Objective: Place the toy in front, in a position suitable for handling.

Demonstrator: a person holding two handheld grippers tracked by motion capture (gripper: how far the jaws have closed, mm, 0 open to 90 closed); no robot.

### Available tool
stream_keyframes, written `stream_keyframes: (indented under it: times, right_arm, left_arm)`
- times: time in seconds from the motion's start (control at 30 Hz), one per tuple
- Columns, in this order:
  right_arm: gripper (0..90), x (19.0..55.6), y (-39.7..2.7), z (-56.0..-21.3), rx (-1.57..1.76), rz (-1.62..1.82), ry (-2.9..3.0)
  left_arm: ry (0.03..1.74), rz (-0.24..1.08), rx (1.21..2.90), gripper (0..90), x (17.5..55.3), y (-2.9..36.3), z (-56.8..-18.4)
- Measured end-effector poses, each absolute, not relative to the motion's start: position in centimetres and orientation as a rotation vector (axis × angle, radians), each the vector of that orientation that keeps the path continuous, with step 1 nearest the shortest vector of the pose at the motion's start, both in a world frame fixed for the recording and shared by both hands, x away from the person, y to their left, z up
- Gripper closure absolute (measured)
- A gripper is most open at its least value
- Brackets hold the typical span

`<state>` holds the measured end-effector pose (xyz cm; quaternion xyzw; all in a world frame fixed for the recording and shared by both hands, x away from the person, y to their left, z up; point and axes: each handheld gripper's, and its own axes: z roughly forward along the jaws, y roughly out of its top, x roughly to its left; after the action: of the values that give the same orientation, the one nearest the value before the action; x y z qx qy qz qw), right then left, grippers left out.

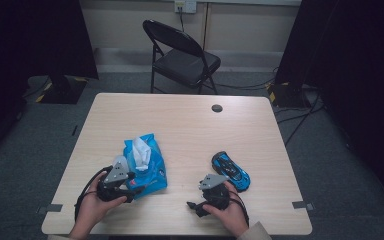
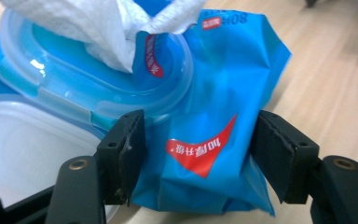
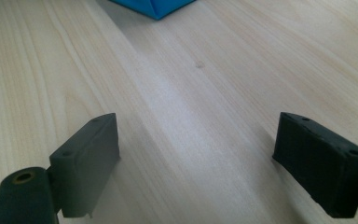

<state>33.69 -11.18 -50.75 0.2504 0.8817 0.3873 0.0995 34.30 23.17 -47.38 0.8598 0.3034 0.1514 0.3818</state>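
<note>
A blue wet-wipes pack [image 1: 147,167] lies on the wooden table [image 1: 190,125], left of centre, its clear lid [image 2: 23,140] flipped open. A white wipe [image 1: 140,150] sticks up out of the opening. My left gripper [image 1: 132,187] has come in from the pack's near end, and in the left gripper view the gripper [image 2: 198,135] is shut on the crumpled end of the pack [image 2: 205,121], a pad pressing each side. A blue toy car [image 1: 231,171] sits at the right. Just left of the car, my right gripper [image 1: 197,196] stands open over bare wood [image 3: 198,135], a corner of the pack [image 3: 154,7] far ahead.
A round cable hole [image 1: 217,108] sits near the table's far edge. A black folding chair [image 1: 180,55] stands beyond the table. Dark screens flank both sides, and cables run over the floor at the right [image 1: 300,117].
</note>
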Motion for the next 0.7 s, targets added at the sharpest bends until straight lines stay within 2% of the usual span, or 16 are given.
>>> stream_keyframes:
  times: [0.2, 0.5, 0.57, 0.7]
  right_arm:
    - [13.3, 33.8, -11.2, -50.8, 0.735, 1.146, 2.609]
    - [13.3, 33.9, -11.3, -50.8, 0.735, 1.148, 2.612]
    - [13.3, 33.9, -11.3, -50.8, 0.735, 1.148, 2.612]
    - [13.3, 33.9, -11.3, -50.8, 0.736, 1.147, 2.612]
  left_arm:
    - [0.806, 0.423, 2.212, 34.9, 36.4, 22.9, -47.3]
    - [0.775, 0.393, 2.152, 32.2, 35.7, 22.4, -46.5]
    - [0.761, 0.402, 2.165, 27.2, 35.5, 21.9, -46.3]
    - [0.775, 0.421, 2.173, 23.2, 35.3, 21.2, -46.6]
